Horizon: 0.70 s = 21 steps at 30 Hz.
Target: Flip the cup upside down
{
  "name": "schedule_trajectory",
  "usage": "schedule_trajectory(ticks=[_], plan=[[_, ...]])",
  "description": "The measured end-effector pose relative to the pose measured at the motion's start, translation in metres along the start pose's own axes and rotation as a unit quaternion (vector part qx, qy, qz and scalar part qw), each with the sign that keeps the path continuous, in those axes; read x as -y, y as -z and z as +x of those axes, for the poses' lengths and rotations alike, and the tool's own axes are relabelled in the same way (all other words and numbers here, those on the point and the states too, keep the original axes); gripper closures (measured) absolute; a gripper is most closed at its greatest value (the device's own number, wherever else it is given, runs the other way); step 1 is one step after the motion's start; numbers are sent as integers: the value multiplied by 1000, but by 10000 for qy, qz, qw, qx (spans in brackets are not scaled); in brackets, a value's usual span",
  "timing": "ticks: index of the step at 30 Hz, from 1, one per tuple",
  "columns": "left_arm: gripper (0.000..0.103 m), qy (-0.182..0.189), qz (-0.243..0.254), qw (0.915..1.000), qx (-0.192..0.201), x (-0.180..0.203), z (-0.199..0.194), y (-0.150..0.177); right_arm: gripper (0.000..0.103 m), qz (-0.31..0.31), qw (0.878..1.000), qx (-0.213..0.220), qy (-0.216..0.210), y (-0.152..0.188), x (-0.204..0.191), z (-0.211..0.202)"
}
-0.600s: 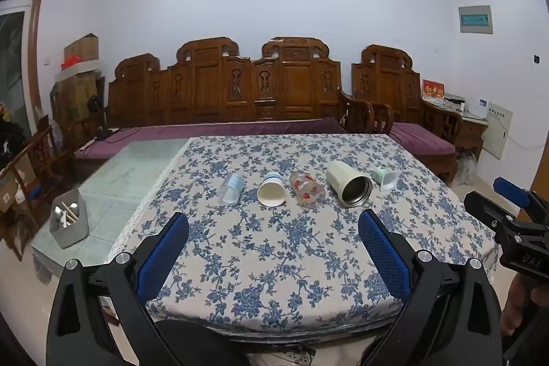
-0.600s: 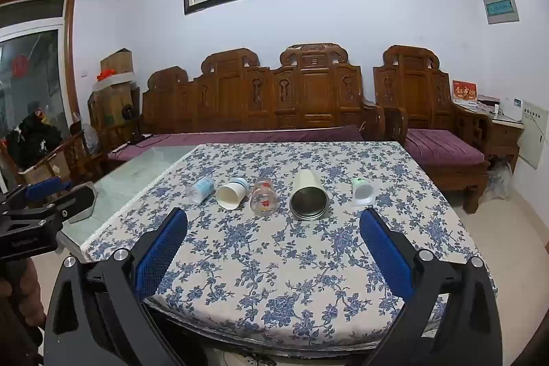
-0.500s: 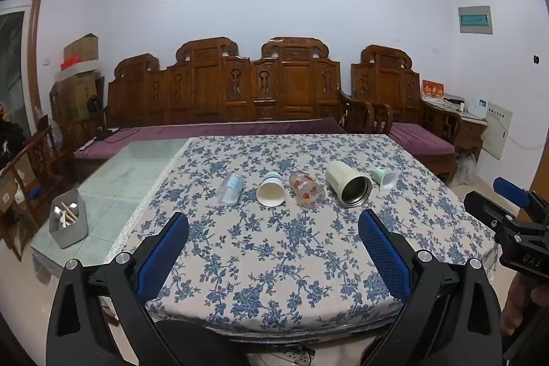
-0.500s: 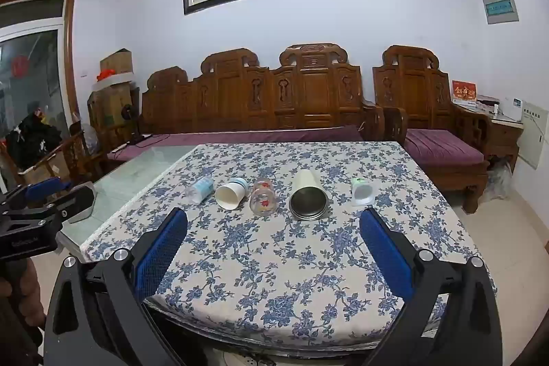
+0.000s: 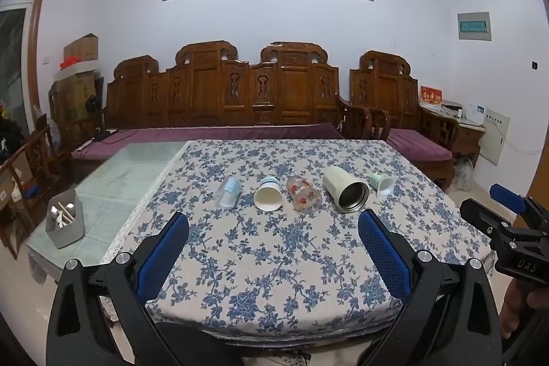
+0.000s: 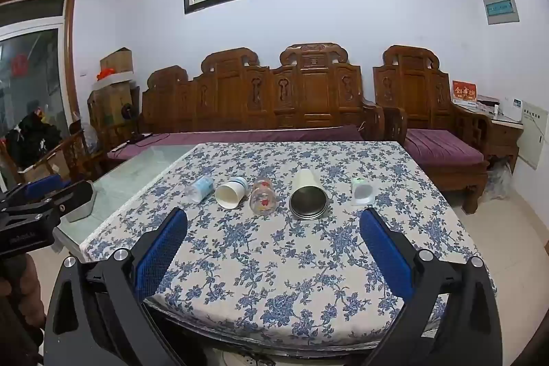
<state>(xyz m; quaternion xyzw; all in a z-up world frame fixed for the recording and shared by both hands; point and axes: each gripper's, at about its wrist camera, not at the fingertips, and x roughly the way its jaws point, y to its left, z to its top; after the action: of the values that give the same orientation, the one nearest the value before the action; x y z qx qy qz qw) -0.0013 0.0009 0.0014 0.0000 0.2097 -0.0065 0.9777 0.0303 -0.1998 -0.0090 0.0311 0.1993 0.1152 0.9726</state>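
Several cups lie on their sides in a row on the flowered tablecloth [image 5: 274, 256]: a clear plastic cup with a blue label [image 5: 229, 192], a white paper cup [image 5: 268, 194], a glass with red flowers [image 5: 303, 195], a cream steel tumbler [image 5: 345, 189] and a small pale green cup [image 5: 382, 183]. The same row shows in the right wrist view, from the clear cup [image 6: 200, 188] through the tumbler [image 6: 308, 198] to the green cup [image 6: 362, 191]. My left gripper [image 5: 273, 225] and right gripper [image 6: 273, 222] are both open, empty and held short of the row, over the table's near part.
A grey utensil holder [image 5: 65, 222] stands on the glass table part to the left. A carved wooden sofa [image 5: 240, 98] runs behind the table. The right gripper shows at the right edge of the left wrist view [image 5: 507, 228].
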Motion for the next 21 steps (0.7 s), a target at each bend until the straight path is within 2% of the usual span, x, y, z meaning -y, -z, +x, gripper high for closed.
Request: schedule_trajectory(ticks=[21], plan=[[8, 15, -31, 10000, 42, -1, -4, -4, 2, -16, 10000, 1, -21, 2, -3, -1]])
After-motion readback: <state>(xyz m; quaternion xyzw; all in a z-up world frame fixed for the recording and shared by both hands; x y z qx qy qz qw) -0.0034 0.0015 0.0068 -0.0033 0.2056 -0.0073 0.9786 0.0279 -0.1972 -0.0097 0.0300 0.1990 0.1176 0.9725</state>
